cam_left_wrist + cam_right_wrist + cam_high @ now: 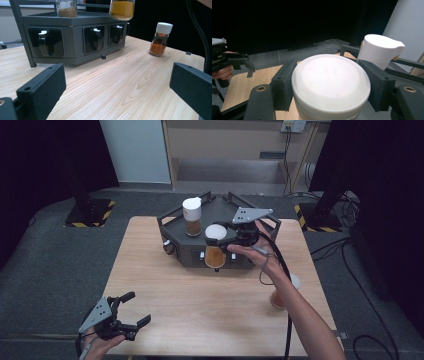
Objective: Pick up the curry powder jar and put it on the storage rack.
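My right gripper (216,240) is shut on the white cap of a spice jar (215,251) of orange-yellow powder, held in the air in front of the dark grey rack (186,251). The right gripper view has that white cap (331,82) clamped between both black jaws. Another white-capped jar (192,216) with brown powder stands on the rack's top shelf. A third spice jar (160,39) with orange powder stands on the table at the right, partly behind my right forearm in the high view. My left gripper (132,316) rests open near the table's front left corner, nothing between its jaws.
The wooden table (190,310) stands on grey carpet. The rack's front face carries several black clip holders (45,45). Dark stands with striped bases (90,212) flank the far side, and cables (345,250) lie on the floor at right.
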Available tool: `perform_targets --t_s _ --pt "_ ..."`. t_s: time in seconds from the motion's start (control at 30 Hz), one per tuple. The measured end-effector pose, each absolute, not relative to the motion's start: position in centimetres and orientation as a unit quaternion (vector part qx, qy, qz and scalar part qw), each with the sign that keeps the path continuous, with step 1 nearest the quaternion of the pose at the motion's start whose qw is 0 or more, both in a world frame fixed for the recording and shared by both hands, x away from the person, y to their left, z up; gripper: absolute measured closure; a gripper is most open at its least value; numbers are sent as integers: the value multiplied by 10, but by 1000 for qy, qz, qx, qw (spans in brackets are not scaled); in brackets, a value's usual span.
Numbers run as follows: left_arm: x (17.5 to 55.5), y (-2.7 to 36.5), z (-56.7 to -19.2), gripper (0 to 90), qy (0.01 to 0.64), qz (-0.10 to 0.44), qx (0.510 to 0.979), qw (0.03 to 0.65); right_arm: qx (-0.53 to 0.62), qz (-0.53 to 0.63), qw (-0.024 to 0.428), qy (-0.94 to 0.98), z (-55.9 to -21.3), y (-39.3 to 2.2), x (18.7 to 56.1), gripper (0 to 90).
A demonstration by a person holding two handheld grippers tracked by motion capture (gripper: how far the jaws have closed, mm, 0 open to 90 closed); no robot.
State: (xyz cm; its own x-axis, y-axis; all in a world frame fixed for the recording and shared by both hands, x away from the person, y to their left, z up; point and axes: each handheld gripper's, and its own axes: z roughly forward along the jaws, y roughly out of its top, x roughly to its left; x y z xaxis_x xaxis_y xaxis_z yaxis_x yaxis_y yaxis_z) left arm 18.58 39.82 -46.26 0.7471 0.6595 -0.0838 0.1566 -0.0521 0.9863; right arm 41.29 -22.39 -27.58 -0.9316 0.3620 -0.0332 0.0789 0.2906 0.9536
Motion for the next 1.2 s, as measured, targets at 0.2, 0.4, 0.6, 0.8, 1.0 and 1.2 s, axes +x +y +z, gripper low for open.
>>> perform_targets --t_s 0.2,0.4,0.6,0.8,1.0,1.2 --pt "186 398 -463 0 292 201 697 623 147 573 124 797 -270 -218 417 340" --pt "186 399 -463 0 292 201 698 623 171 575 134 789 -265 -215 424 341" --pt "186 399 -463 0 294 201 697 622 202 569 159 782 -259 -209 433 341" --pt "186 400 -463 0 295 201 697 622 230 560 182 775 -257 -203 445 341" --pt "186 400 -464 0 296 202 696 623 262 559 200 761 -265 -199 455 341" --pt "186 401 -464 0 297 203 695 623 281 552 215 756 -273 -192 466 341"
